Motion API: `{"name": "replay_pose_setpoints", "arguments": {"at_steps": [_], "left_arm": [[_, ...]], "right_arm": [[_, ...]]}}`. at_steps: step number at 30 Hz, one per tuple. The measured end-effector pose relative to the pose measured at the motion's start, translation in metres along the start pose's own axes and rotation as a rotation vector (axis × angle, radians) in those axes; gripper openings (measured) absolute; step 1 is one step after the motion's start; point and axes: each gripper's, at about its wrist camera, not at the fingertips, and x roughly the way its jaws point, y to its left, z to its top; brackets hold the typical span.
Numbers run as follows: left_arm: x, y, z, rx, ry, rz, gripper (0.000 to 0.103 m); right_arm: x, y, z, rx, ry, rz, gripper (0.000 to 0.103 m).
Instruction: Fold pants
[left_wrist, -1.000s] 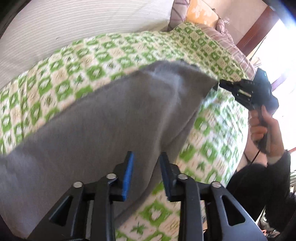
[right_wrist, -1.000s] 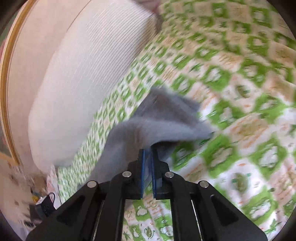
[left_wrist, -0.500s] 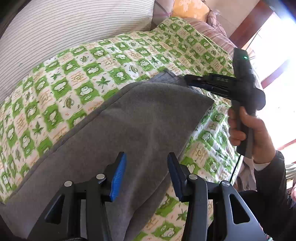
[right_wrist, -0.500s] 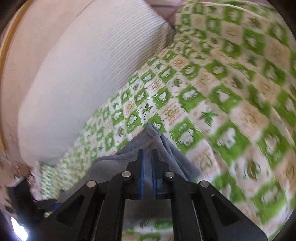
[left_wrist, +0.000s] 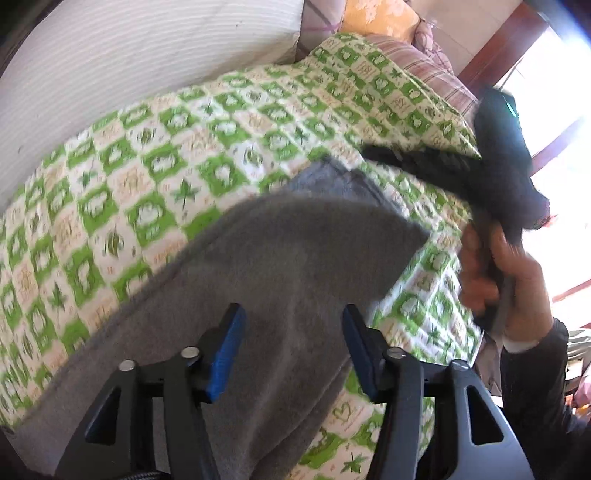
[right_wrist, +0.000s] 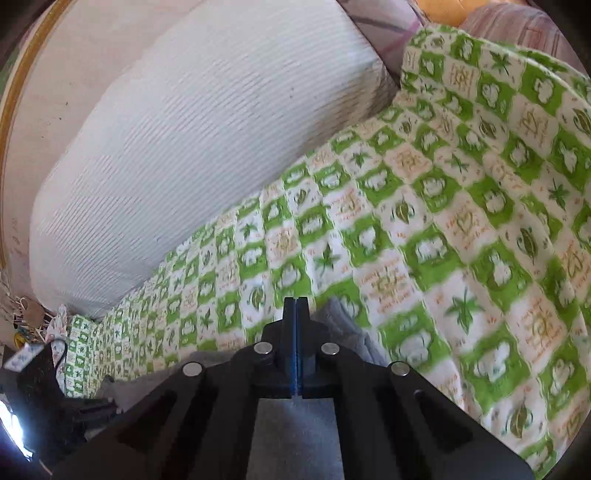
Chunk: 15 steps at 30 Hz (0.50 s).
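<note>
Change: the right gripper (right_wrist: 296, 347) has let go of the pants' (left_wrist: 266, 280) far corner and lifted off the cloth; the left gripper (left_wrist: 291, 347) spread wider.
Left gripper: jaws wide, empty, above the near grey cloth.
Pants: folded, lying flat on the green-checked bedspread (left_wrist: 155, 158), striped pillow (left_wrist: 129, 62) far left.
Right gripper: jaws closed, nothing between them, over the far corner.
</note>
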Motion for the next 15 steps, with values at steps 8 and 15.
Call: {"name": "replay_pose_setpoints", "arguments": {"at_steps": [8, 15], "left_arm": [[0.019, -0.009, 0.057, 0.056, 0.012, 0.039, 0.058], [0.066, -0.043, 0.089, 0.214, 0.112, 0.06, 0.058]], "right_arm": [[-0.052, -0.044, -0.072, 0.224, -0.003, 0.118, 0.022], [-0.076, -0.064, -0.102, 0.393, -0.016, 0.242, 0.023]]}}
